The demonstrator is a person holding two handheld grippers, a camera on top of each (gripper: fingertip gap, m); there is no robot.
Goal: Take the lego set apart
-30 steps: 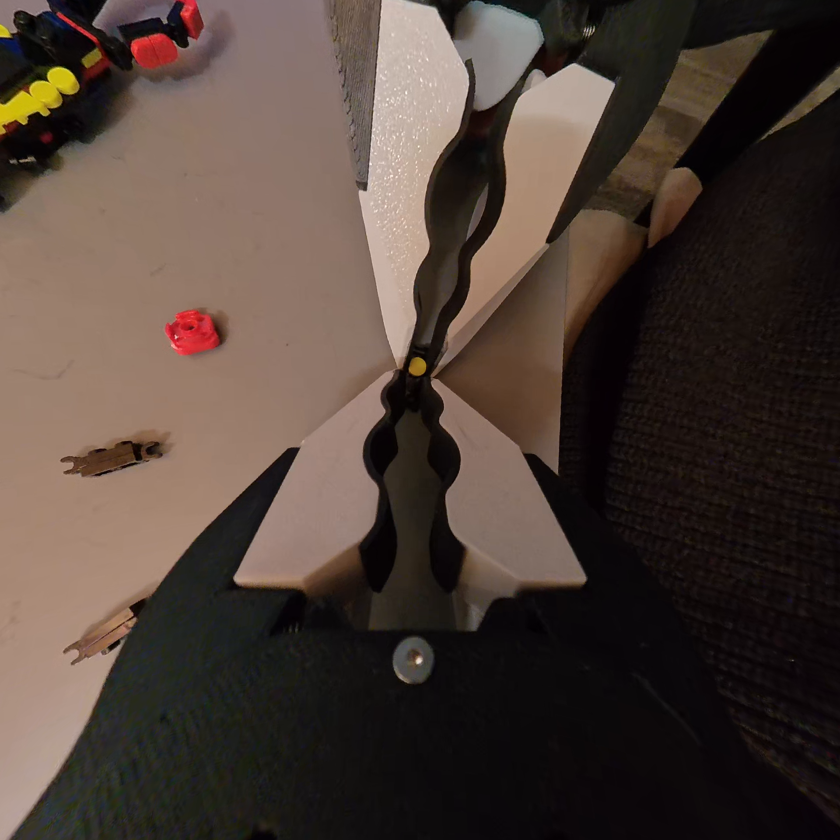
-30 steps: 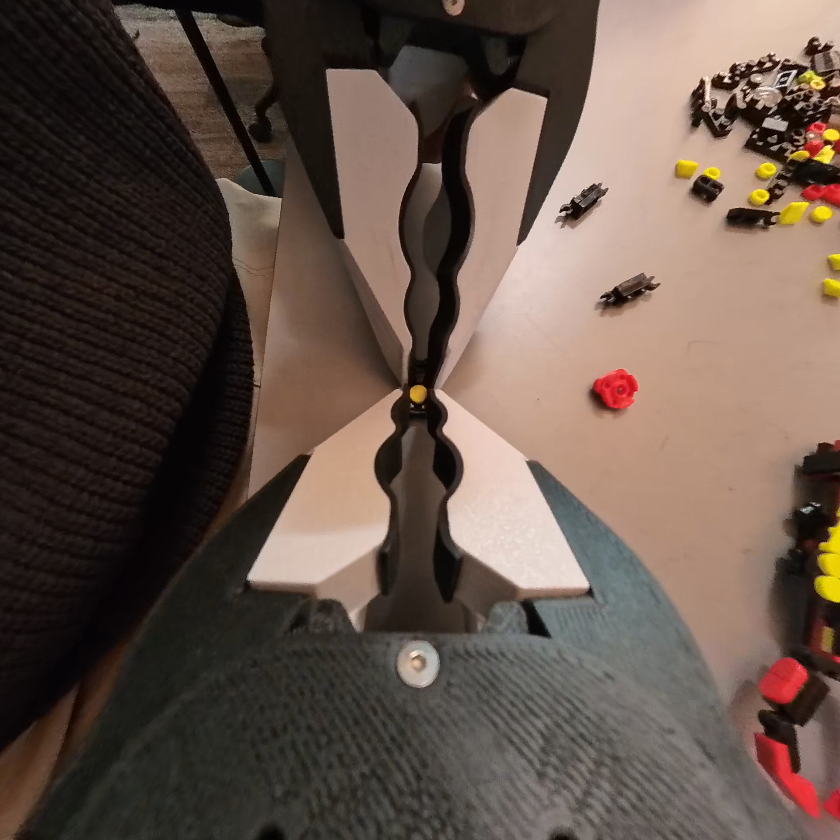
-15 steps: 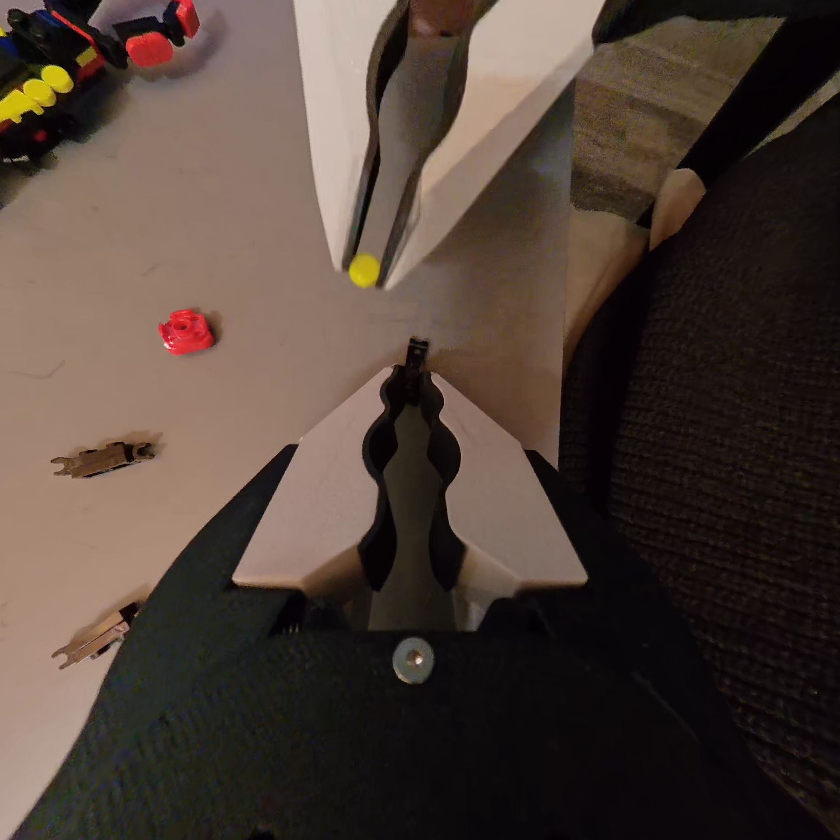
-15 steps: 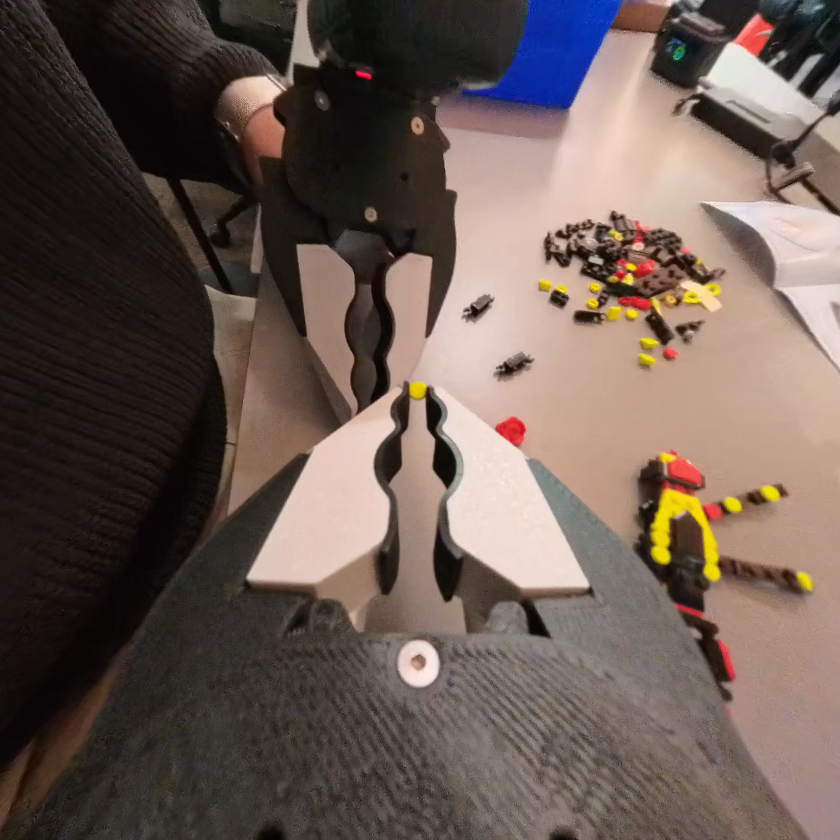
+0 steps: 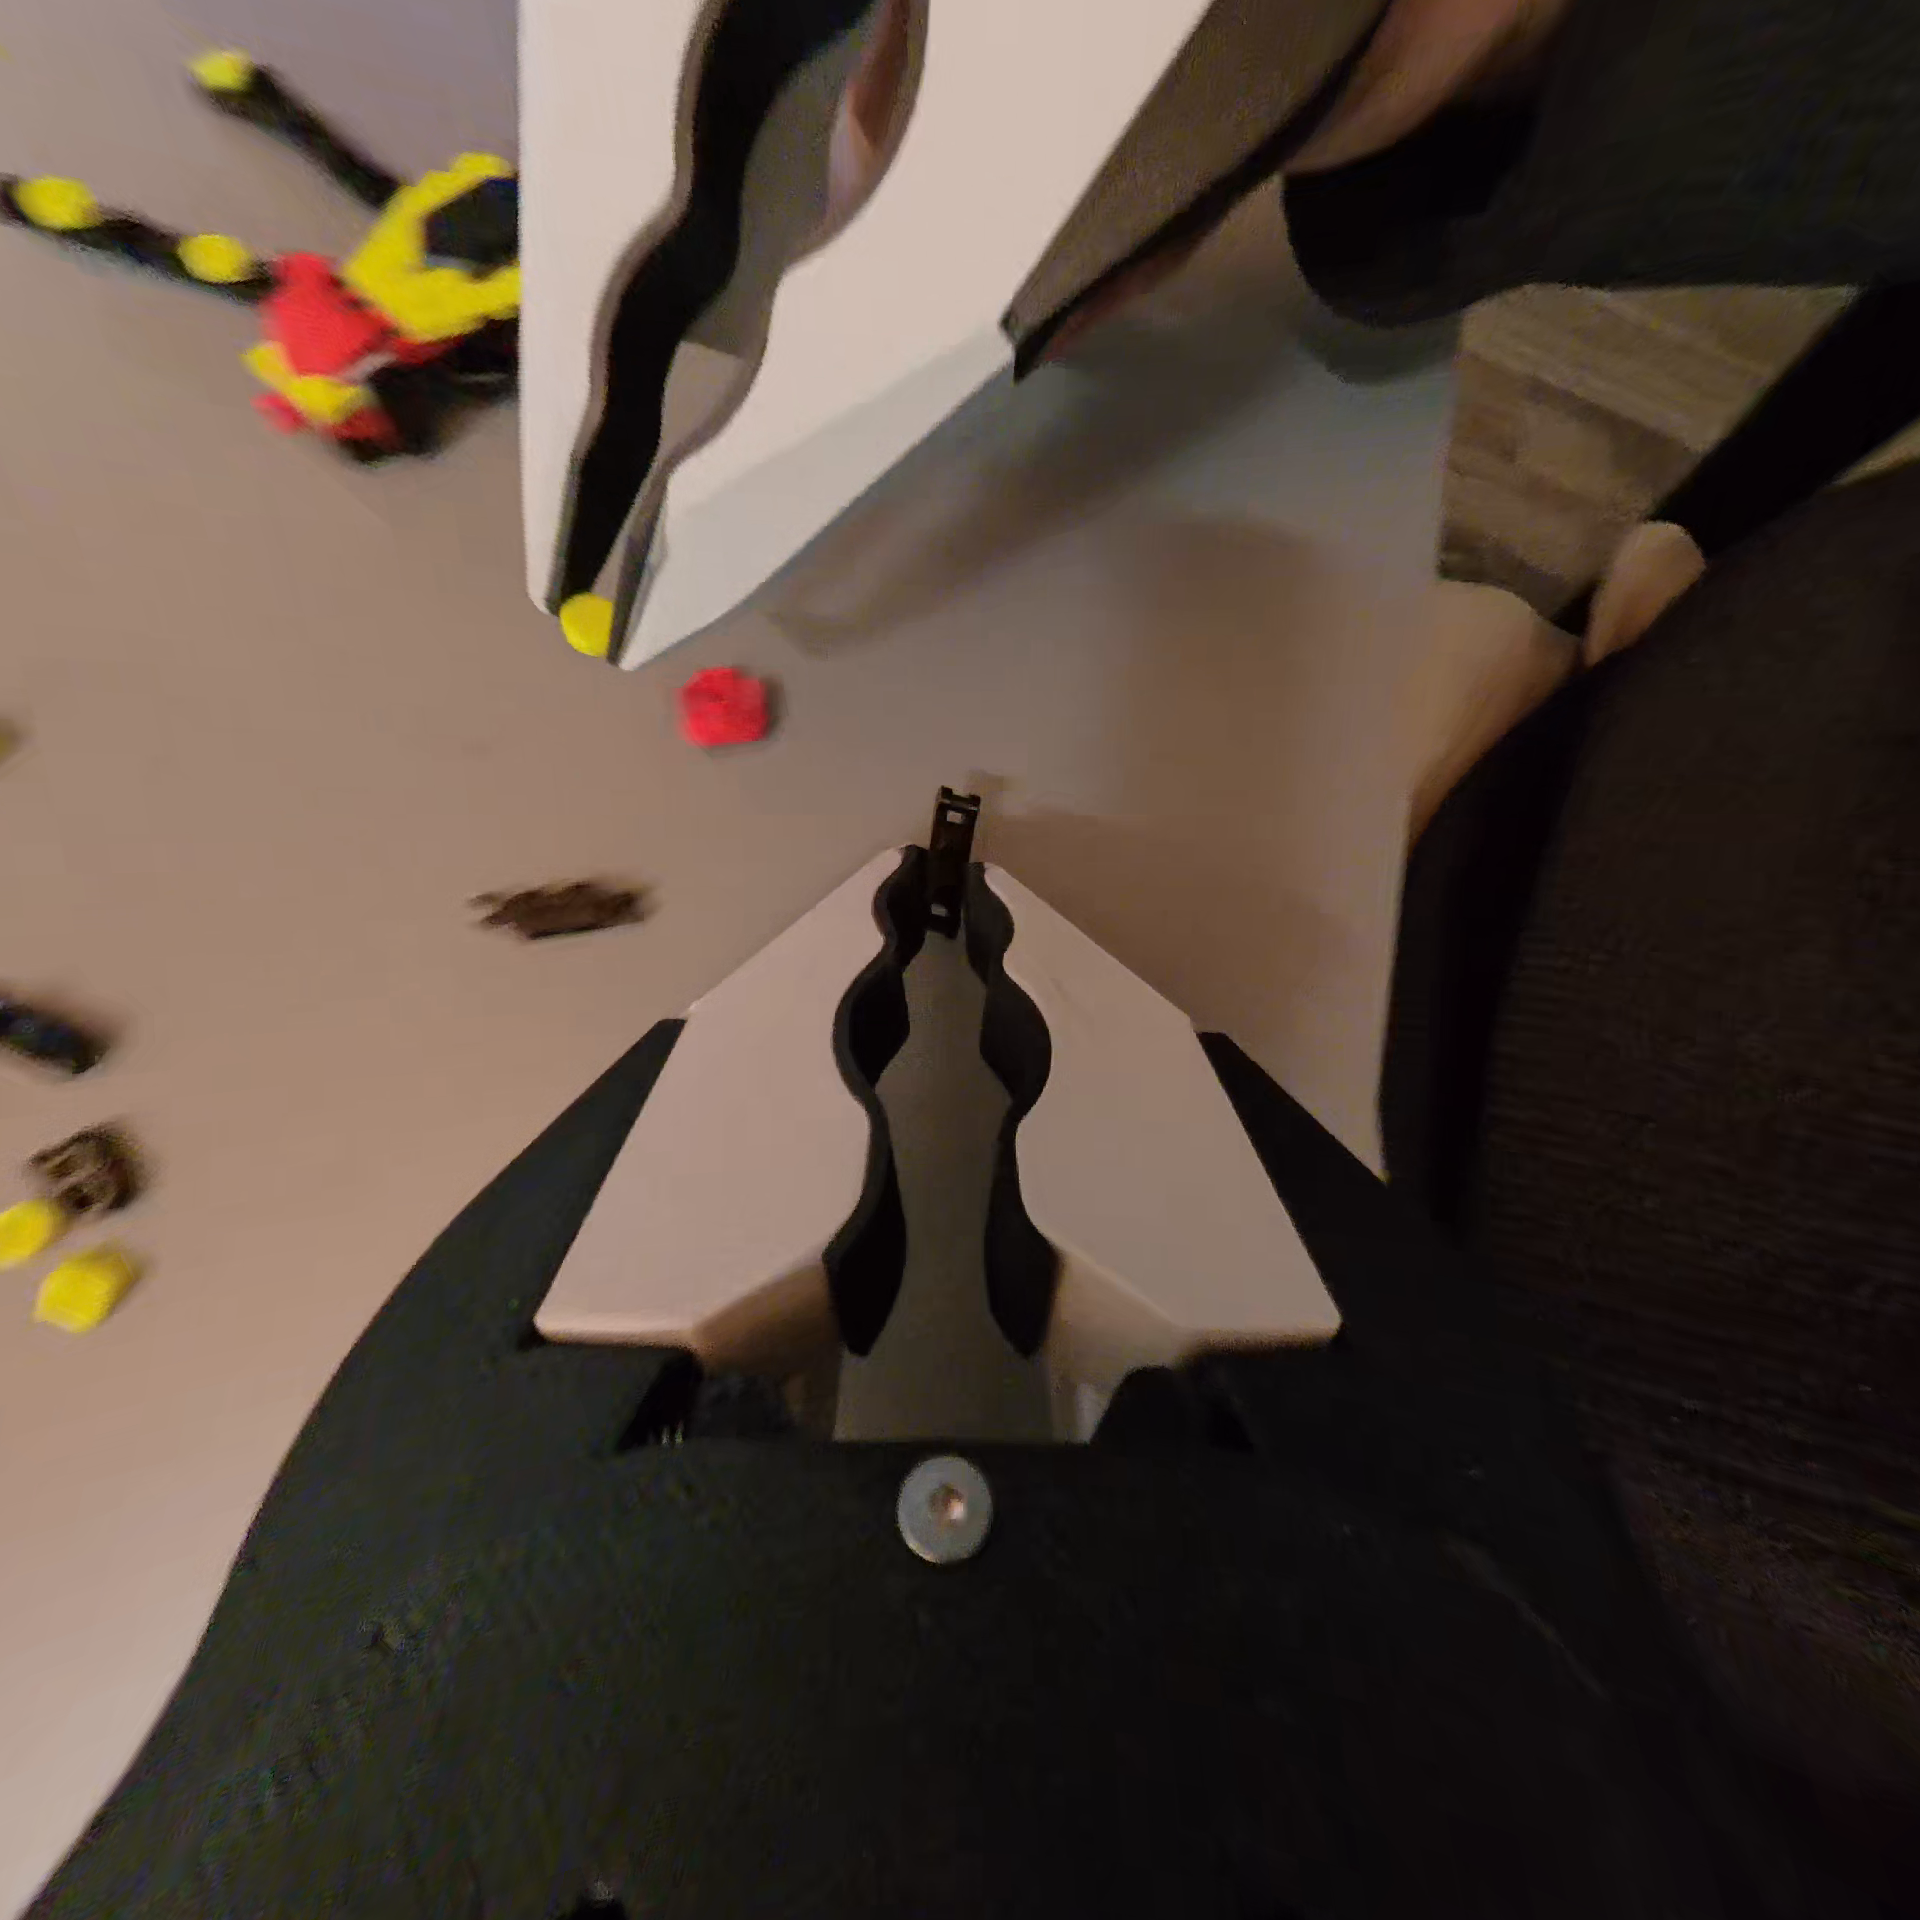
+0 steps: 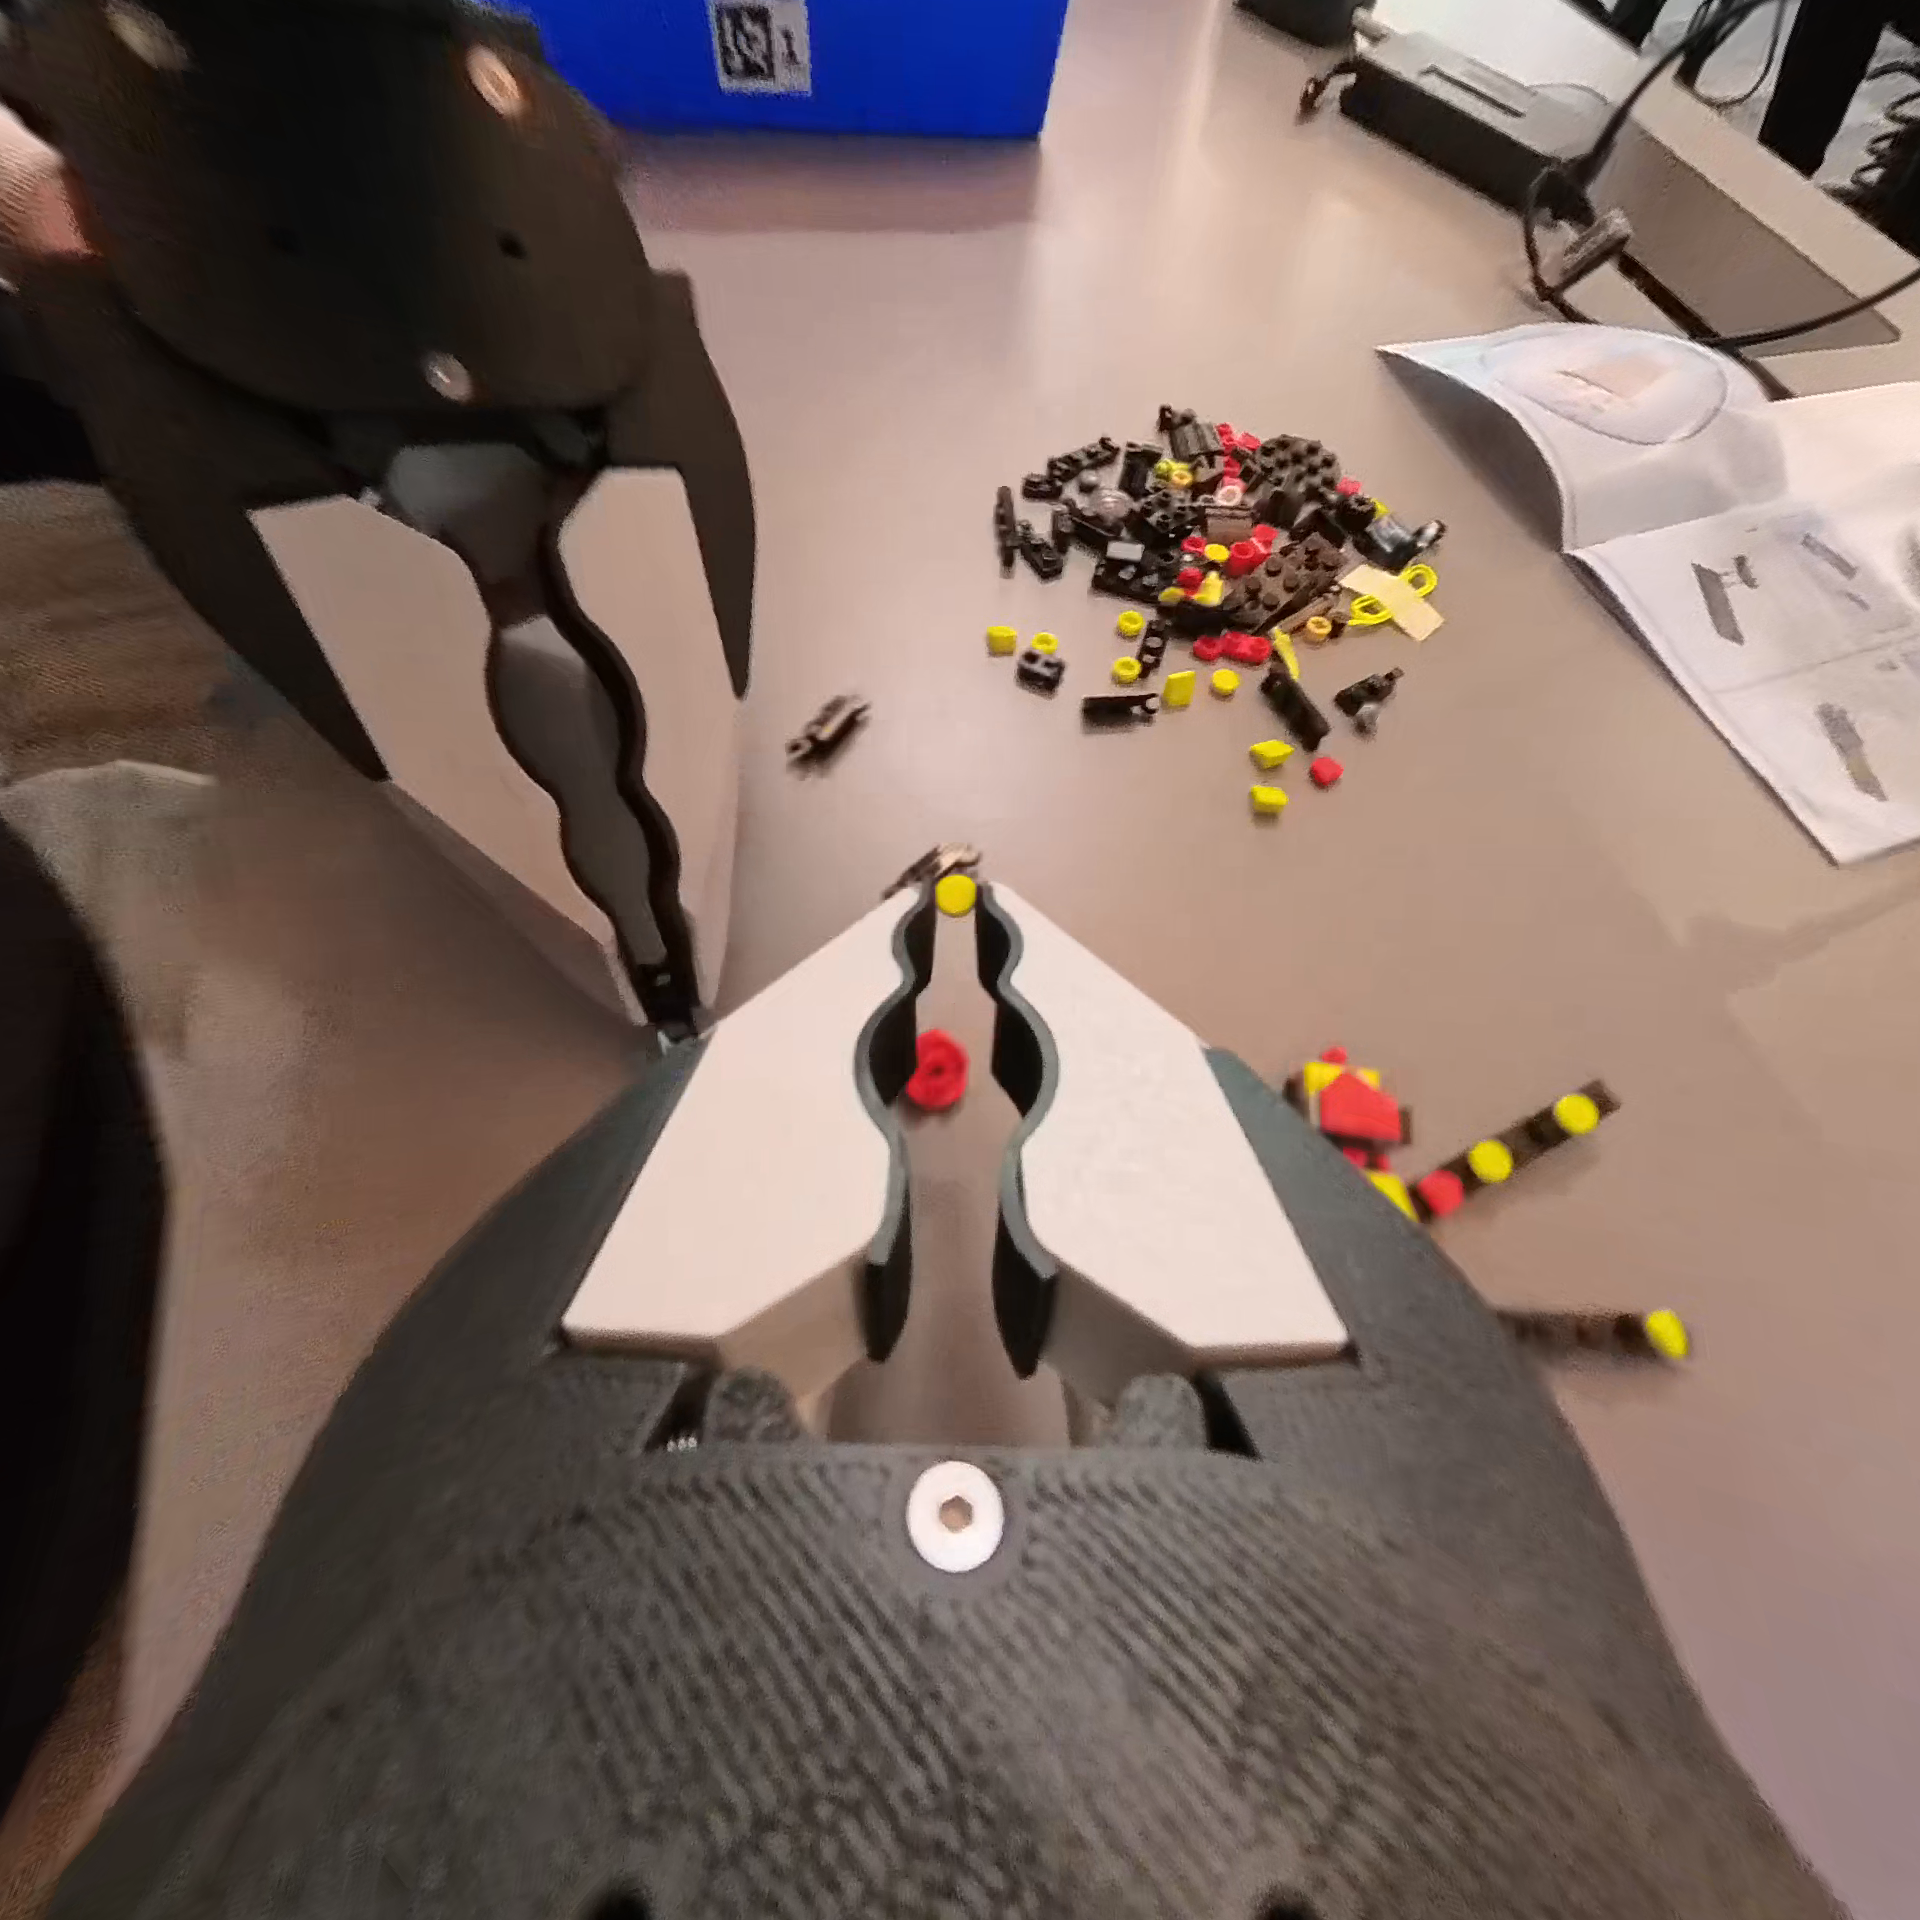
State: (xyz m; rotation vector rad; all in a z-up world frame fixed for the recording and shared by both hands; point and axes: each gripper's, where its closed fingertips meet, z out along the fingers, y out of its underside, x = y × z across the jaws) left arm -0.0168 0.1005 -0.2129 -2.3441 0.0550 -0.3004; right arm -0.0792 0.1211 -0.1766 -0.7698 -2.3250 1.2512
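My left gripper (image 5: 948, 871) is shut on a small black lego clip piece (image 5: 956, 821) that sticks out past its tips. My right gripper (image 6: 954, 902) is shut on a yellow round stud (image 6: 954, 894). The two grippers are apart, above the table. In the left wrist view the right gripper (image 5: 601, 636) hangs at the upper left with the stud (image 5: 584, 621) at its tips. In the right wrist view the left gripper (image 6: 670, 1016) stands at the left. The remaining red, yellow and black lego model (image 6: 1351, 1112) lies to the right, and it also shows in the left wrist view (image 5: 395, 281).
A red round piece (image 5: 725, 707) lies on the table (image 6: 1143, 312) below the grippers. A pile of loose lego pieces (image 6: 1216, 561) lies farther back, with a stray black piece (image 6: 826, 727) nearer. An open instruction booklet (image 6: 1766, 582) lies at the right. A blue box (image 6: 831, 62) stands at the back.
The two grippers held one joined piece tip to tip; they have pulled apart. The yellow stud went with the right gripper, the black piece stayed in the left.
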